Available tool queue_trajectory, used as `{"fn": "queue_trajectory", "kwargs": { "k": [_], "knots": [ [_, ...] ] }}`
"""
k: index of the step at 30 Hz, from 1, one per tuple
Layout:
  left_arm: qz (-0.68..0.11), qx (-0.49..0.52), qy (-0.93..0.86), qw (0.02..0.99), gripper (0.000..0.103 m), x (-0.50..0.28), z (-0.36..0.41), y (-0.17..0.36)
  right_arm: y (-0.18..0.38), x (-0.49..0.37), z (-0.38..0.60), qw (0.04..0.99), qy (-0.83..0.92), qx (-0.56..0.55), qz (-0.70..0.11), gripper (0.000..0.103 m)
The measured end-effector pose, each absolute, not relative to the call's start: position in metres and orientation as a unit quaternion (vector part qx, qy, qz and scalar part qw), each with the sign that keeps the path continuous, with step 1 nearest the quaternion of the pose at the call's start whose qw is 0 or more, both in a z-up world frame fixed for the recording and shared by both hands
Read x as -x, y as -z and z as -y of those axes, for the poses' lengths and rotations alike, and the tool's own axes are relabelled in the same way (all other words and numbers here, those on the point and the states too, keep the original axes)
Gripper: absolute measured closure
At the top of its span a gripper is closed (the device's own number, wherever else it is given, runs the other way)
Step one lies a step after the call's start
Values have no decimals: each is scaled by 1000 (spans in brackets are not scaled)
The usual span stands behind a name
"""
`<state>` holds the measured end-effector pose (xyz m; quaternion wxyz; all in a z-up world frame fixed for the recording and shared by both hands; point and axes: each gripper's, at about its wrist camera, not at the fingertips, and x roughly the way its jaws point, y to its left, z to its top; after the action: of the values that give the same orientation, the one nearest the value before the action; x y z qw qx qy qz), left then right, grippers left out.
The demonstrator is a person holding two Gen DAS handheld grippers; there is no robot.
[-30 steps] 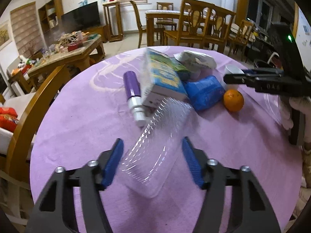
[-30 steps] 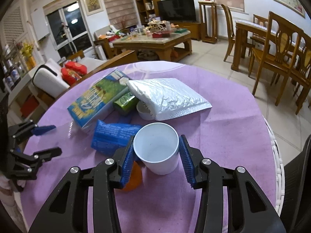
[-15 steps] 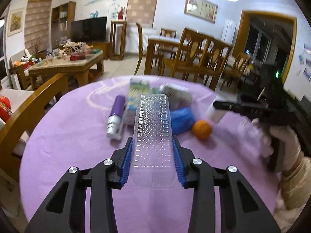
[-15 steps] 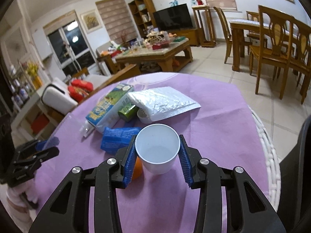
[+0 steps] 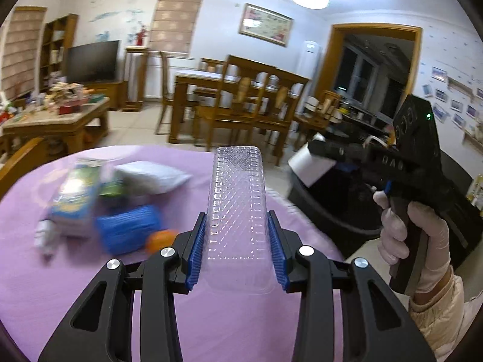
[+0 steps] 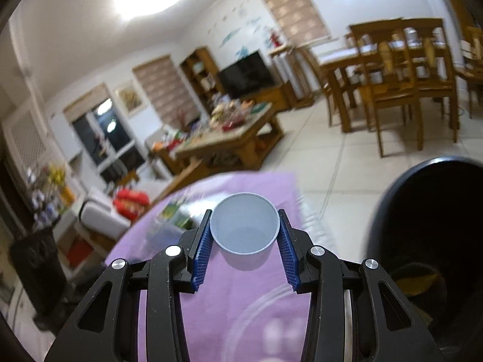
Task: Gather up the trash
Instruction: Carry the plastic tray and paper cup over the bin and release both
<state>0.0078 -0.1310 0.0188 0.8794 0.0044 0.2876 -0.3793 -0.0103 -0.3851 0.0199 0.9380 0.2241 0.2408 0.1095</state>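
A: Left claw [image 5: 238, 238] is clamped on the clear tray [image 5: 237, 199], blue pads pressed to both long sides, tray standing up and away from the camera, lifted off the purple surface [image 5: 60, 286].

B: And the right claw [image 6: 244, 241] has its pads tight on the white cup [image 6: 244, 229], mouth facing the camera, held above the surface's edge.

A: From the left view that cup [image 5: 308, 166] hangs past the rim, over the black bin [image 5: 326, 211] just beside the surface.

B: Right view agrees: bin [image 6: 428, 211] on the right, dark and wide open, tiled floor [image 6: 347, 157] clear beyond it.

A: What is on the surface? Blurred, but I see a carton [image 5: 75, 199], a silver pouch [image 5: 151, 178], a blue packet [image 5: 129, 229] and an orange [image 5: 160, 239], all left of the tray and well apart from both claws.

B: Far edge curves behind them; dining chairs [image 5: 250, 111] stand well back.

A: Gloved hand [image 5: 413, 235] grips the right handle.
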Motion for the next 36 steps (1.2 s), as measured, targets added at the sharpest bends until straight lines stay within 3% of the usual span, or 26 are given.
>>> {"fn": "queue_trajectory", "kwargs": {
  "k": [7,17,36],
  "knots": [
    [-286,-26,448,847,64,4,227,-19,-29,55,484,945,-29,-264,-193,62],
    [-324,-36,500,802,64,6,343,7,12,105,607,928,66,-324,-173,62],
    [-364,-67,477,797,64,7,386,32,58,74,632,919,76,-333,-199,62]
  ]
}}
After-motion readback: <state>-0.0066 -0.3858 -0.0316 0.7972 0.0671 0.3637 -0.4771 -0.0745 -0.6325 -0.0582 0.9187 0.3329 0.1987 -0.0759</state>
